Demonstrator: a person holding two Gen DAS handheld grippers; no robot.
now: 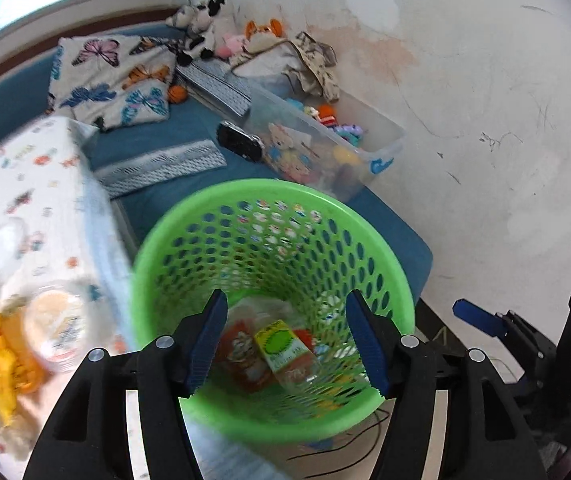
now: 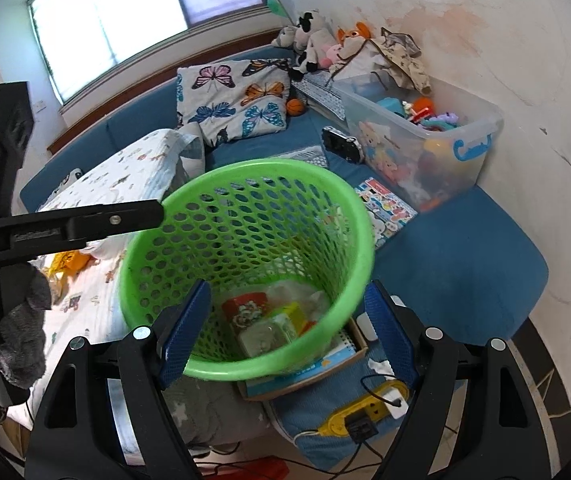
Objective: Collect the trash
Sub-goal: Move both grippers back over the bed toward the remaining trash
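Blue mattress: right tool straddles basket rim.

The basket was green plastic, perforated, with a smooth, slightly glossy rim. Both grippers' fingers were matt black plastic with blue ribbed pads and shiny metal pins. The bin was clear, smooth plastic. The pillow and quilt were soft printed cloth; the mattress was matt blue fabric. The wall was matt, scuffed and stained.
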